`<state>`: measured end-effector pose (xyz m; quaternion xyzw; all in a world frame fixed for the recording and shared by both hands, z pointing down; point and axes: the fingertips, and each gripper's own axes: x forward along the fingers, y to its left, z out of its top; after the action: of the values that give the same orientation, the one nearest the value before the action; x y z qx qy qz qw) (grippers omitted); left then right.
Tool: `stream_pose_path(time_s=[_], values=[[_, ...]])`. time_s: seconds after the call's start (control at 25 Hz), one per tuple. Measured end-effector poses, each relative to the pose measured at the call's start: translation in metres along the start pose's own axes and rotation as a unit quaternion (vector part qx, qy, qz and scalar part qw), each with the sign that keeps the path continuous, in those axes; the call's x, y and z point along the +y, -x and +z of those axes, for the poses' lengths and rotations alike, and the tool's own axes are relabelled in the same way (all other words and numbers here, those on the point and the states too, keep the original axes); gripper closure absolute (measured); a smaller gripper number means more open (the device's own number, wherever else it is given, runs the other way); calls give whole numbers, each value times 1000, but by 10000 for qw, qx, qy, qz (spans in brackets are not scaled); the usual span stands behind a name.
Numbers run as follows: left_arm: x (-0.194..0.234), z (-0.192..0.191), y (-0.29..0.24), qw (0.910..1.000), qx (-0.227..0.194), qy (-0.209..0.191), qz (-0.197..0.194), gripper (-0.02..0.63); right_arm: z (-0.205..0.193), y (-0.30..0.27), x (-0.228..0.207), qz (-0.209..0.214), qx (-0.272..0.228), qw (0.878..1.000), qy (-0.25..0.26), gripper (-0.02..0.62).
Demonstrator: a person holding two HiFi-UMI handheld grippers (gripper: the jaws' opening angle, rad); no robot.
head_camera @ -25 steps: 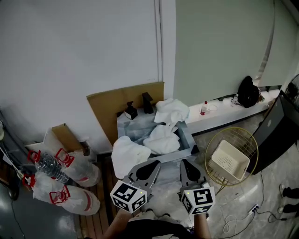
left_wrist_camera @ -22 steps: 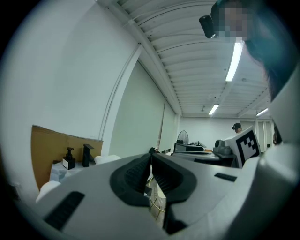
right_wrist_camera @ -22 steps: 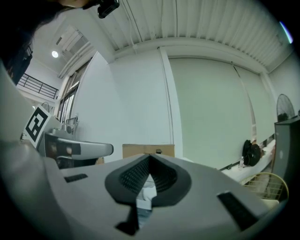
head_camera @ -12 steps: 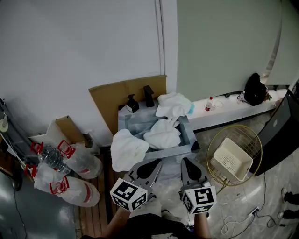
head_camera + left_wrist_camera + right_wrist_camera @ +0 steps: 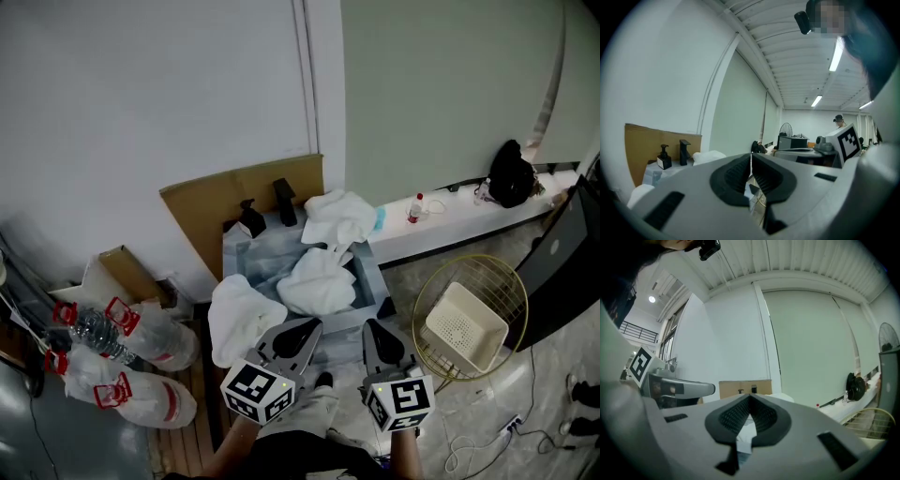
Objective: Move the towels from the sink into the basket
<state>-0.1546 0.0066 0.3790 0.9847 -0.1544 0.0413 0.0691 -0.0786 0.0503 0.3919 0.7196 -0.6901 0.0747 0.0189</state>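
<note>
A grey sink (image 5: pixel 373 277) stands on the floor against the wall. One white towel (image 5: pixel 319 281) lies in its basin. A second towel (image 5: pixel 339 217) is heaped on the back right corner, and a third (image 5: pixel 239 319) hangs over the front left corner. The cream basket (image 5: pixel 461 326) sits to the right, inside a round wire frame (image 5: pixel 497 281). My left gripper (image 5: pixel 307 326) and right gripper (image 5: pixel 373 326) hover side by side short of the sink, both shut and empty. In the left gripper view the shut jaws (image 5: pixel 751 157) face a towel (image 5: pixel 708 156).
A black faucet (image 5: pixel 281 200) and soap dispenser (image 5: pixel 251 219) stand at the sink's back, before a cardboard sheet (image 5: pixel 202 211). Clear bags of bottles (image 5: pixel 122 347) lie at the left. A low white ledge (image 5: pixel 441 220) with a small bottle and a black bag (image 5: pixel 509 173) runs along the right.
The head view has swung a little, so the sink and basket sit slightly further left in frame. Both grippers stay shut in the same place near the bottom.
</note>
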Motion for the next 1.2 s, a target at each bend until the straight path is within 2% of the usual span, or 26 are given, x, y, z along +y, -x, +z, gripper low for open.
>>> stream_pose_path(time_s=[0.32, 0.48, 0.6, 0.88, 1.2], values=[[53, 14, -77, 9996, -29, 77, -260, 592, 22, -74, -51, -204, -26, 9996, 182, 591], [77, 17, -102, 9993, -34, 128, -341, 592, 20, -109, -68, -223, 196, 9994, 163, 591], [95, 18, -116, 9992, -37, 151, -372, 592, 19, -135, -75, -171, 280, 9993, 156, 591], [132, 18, -140, 9990, -54, 230, -375, 592, 23, -185, -88, -191, 300, 9978, 557, 591], [150, 21, -156, 9988, -105, 403, -263, 592, 21, -223, -106, 55, 570, 9934, 993, 589]])
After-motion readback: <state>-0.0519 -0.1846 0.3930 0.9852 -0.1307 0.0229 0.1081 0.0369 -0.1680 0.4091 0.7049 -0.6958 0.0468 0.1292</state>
